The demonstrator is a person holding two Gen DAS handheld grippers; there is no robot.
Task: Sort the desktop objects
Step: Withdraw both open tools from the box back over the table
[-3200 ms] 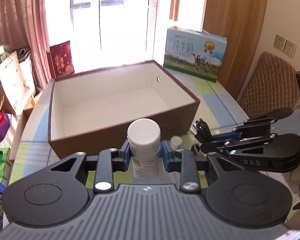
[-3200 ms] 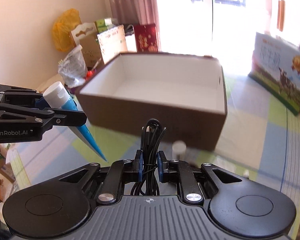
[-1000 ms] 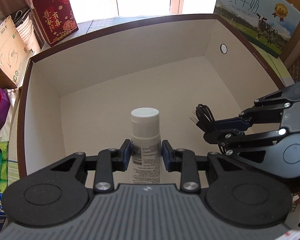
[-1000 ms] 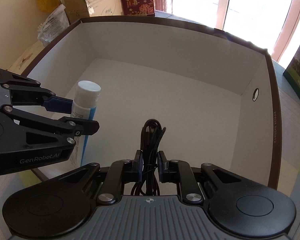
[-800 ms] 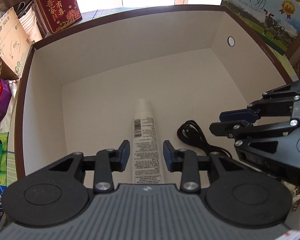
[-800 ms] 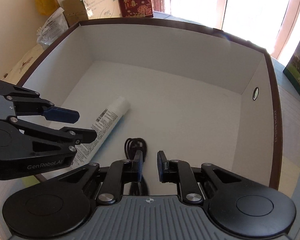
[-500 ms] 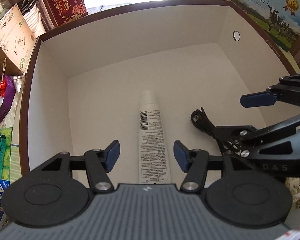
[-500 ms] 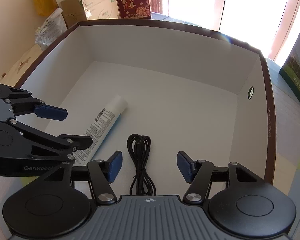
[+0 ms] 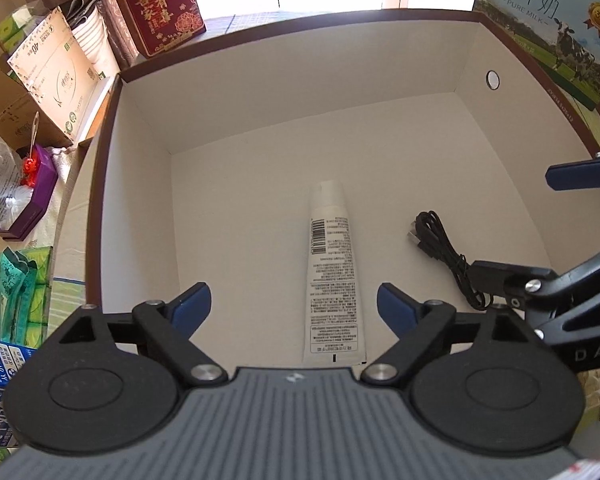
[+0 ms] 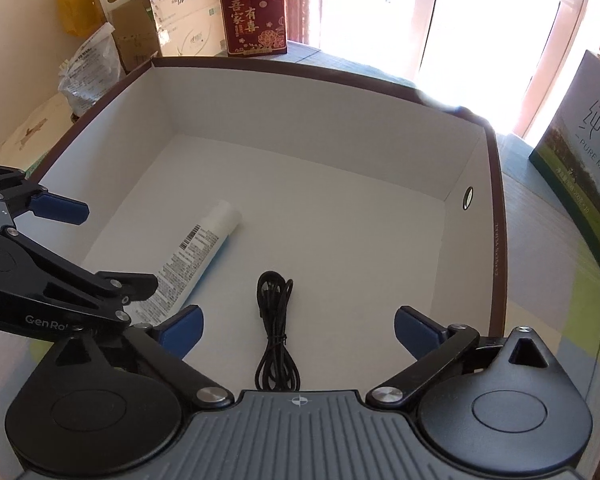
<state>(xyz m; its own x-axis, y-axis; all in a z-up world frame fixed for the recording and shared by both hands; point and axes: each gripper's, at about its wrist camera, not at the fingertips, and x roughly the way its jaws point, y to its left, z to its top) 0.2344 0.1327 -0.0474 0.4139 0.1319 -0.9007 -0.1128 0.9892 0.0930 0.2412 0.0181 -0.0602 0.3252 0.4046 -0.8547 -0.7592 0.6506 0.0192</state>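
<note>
Bright room, sunlit window glaring across the top of both frames, cartons and a red gift box (image 10: pixel 253 12) crowded at upper left, a milk carton (image 9: pixel 548 20) at upper right. Dead centre, filling each view: the big brown box (image 9: pixel 100 168) with its white floor. Inside it, flat on that floor, lay the white tube (image 9: pixel 332 268), cap toward the far wall, and just right of it, apart, the bundled black cable (image 10: pixel 276 332). Hung above the tube, the left gripper (image 9: pixel 294 310), jaws spreading wide, tube in the gap below but untouched by either pad. Same story low in the right-wrist view for the right gripper (image 10: pixel 298 326), jaws opening to full stretch over the cable, nothing pinched. Looked like both drops done. Risks from here, as a guess: wide-splayed fingers clipping the near wall of the box on the way out and shoving it, or a pad snagging a cable loop and dragging it back out.
</note>
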